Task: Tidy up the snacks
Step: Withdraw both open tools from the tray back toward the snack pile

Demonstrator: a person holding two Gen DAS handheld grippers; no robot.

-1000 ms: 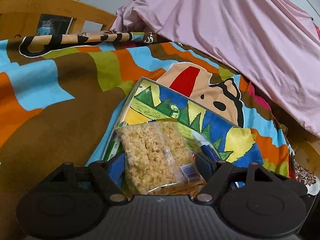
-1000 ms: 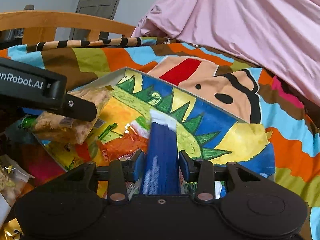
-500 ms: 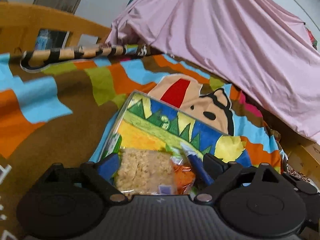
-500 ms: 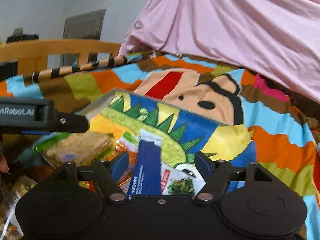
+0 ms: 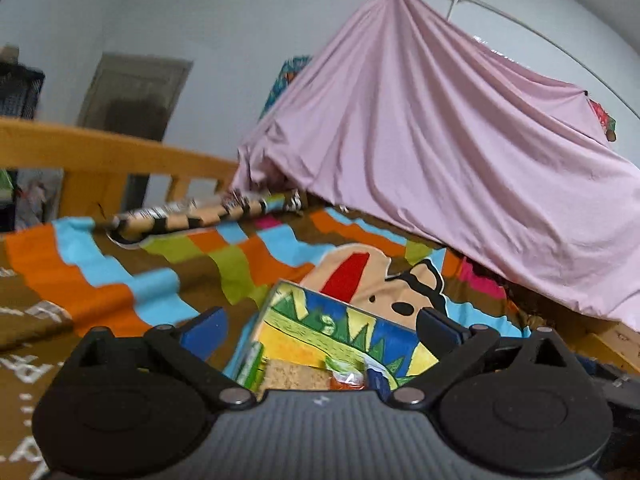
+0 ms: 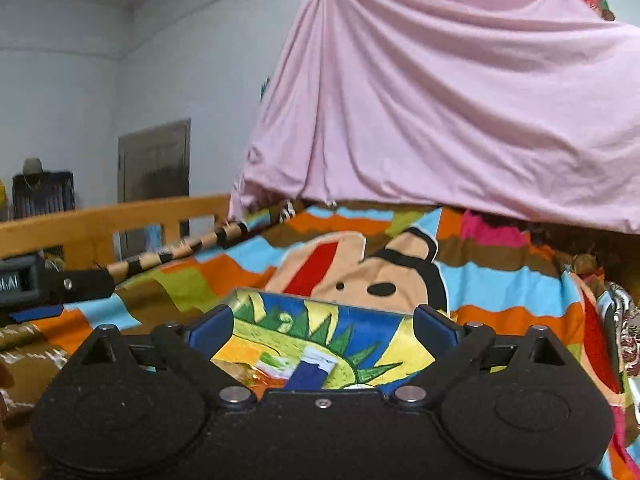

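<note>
Counted: one painted box (image 5: 340,332); inside it one puffed-rice bar (image 5: 294,376), one orange packet (image 5: 346,380), one blue packet (image 6: 308,374). Two grippers: left (image 5: 322,326), right (image 6: 322,328).

The left hand-held gripper (image 5: 320,330) and the right hand-held gripper (image 6: 322,326) have both just been opening; their jaws stand wide and hold nothing.

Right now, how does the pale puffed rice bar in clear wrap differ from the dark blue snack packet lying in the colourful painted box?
The puffed rice bar is tan and grainy; the dark blue snack packet is smooth with a white end. The bar looks broad and blocky, the packet narrow and long. The bar sits toward the box's left side, the packet further right. Both lie released inside the colourful painted box.
</note>
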